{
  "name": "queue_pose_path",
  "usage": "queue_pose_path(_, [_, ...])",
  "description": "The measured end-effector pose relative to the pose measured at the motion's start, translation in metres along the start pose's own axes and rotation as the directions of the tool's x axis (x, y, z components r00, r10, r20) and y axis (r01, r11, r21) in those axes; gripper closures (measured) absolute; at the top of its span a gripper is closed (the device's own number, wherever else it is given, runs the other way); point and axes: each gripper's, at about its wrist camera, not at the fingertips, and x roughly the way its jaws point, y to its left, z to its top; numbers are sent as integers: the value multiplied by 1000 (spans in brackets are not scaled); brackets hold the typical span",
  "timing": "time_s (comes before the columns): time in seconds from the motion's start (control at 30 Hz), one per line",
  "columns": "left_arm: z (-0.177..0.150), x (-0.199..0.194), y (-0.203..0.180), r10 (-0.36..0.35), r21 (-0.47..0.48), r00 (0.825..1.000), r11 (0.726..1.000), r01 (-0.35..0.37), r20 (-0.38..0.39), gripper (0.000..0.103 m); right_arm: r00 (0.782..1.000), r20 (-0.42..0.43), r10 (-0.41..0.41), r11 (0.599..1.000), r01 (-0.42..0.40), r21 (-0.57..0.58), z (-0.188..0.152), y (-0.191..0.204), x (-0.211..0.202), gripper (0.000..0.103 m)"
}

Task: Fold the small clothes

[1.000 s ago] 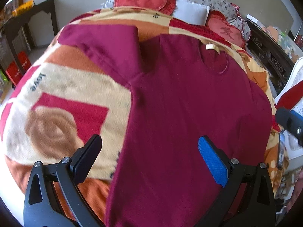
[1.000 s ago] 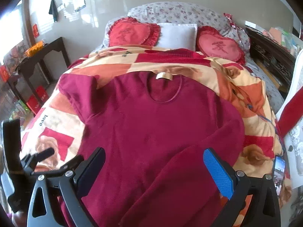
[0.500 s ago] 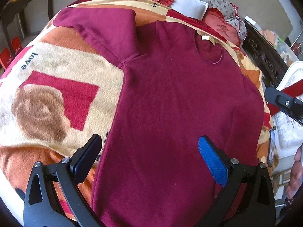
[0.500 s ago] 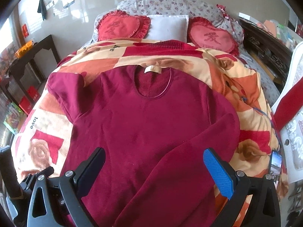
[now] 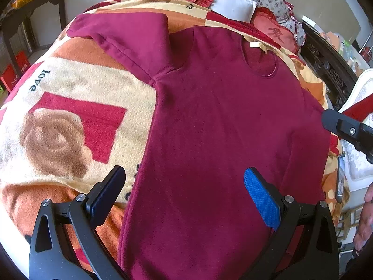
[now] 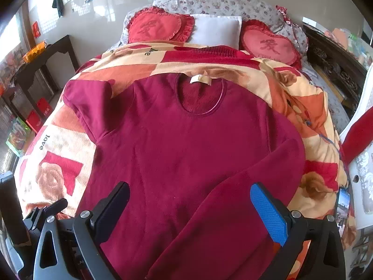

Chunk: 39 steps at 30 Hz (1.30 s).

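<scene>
A maroon long-sleeved top (image 5: 221, 126) (image 6: 181, 144) lies flat, neckline away from me, on a patterned blanket (image 5: 70, 107) (image 6: 310, 107). Its right sleeve (image 6: 233, 198) is folded diagonally across the body. Its left sleeve (image 5: 130, 37) (image 6: 81, 98) is doubled back near the shoulder. My left gripper (image 5: 184, 191) is open above the lower left part of the top, nothing between its fingers. My right gripper (image 6: 190, 206) is open over the folded sleeve, holding nothing. Part of the right gripper (image 5: 349, 130) shows at the left wrist view's right edge.
Two red heart cushions (image 6: 158, 26) and a white pillow (image 6: 216, 31) lie at the head of the bed. A dark side table (image 6: 46, 56) stands to the left. A carved dark cabinet (image 6: 335, 70) and a white chair (image 6: 361, 163) are on the right.
Both grippers have shifted a little; the top's body fills more of each view. The clothes have not moved.
</scene>
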Motion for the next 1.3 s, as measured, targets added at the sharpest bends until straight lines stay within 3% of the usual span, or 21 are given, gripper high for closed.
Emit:
queue_pose_path(0.33, [1, 0, 1, 18, 6, 1000, 1000, -18, 5, 1, 1000, -3, 2, 1000, -2, 5, -1, -1, 2, 0])
queue_pose_path(0.63, [15, 5, 13, 80, -8, 996, 997, -80, 27, 1, 1000, -1, 6, 1000, -6, 15, 2, -1, 14, 0])
queue_pose_path(0.97, [47, 8, 36, 190, -20, 979, 982, -189, 76, 1, 998, 35, 42, 998, -43, 33, 14, 5, 41, 0])
queue_pose_path(1.3, [78, 15, 61, 249, -62, 964, 968, -244, 96, 1, 997, 41, 59, 998, -59, 1, 23, 14, 77, 0])
